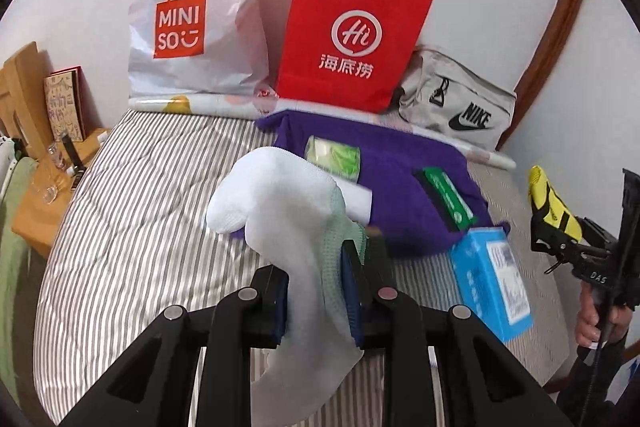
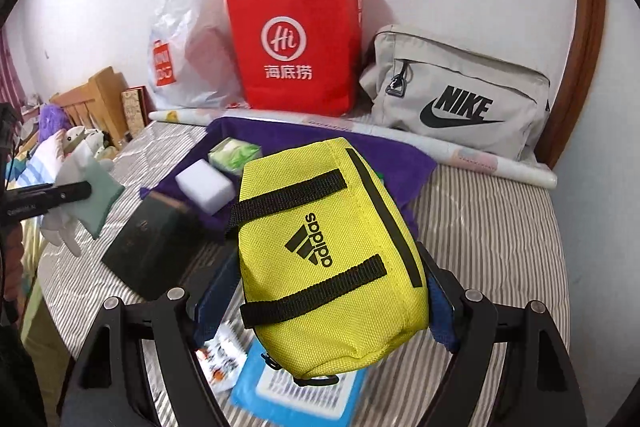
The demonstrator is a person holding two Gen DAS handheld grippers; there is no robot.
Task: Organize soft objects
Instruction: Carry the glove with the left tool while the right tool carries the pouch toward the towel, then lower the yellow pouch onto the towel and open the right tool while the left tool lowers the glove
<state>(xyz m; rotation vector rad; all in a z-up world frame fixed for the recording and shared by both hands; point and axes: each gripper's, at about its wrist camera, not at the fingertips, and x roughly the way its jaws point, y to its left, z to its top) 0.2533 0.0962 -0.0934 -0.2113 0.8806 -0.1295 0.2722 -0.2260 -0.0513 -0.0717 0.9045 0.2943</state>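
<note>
My left gripper [image 1: 320, 291] is shut on a white sock [image 1: 280, 199] with a pale green part, held above the striped bed [image 1: 140, 207]. It also shows in the right wrist view [image 2: 80, 203] at the far left. My right gripper [image 2: 328, 291] is shut on a yellow Adidas pouch [image 2: 328, 259], held above the bed; the pouch also shows at the right edge of the left wrist view [image 1: 554, 207]. A purple towel [image 1: 404, 187] lies on the bed with a green tissue pack [image 1: 332, 157] and a white block [image 2: 204, 185] on it.
Against the wall stand a white Miniso bag [image 1: 192, 19], a red paper bag [image 1: 348, 35] and a grey Nike bag [image 2: 460, 95]. A blue box [image 1: 492, 275] and a dark green box [image 2: 156, 247] lie on the bed. A wooden bedside table [image 1: 44, 203] stands left.
</note>
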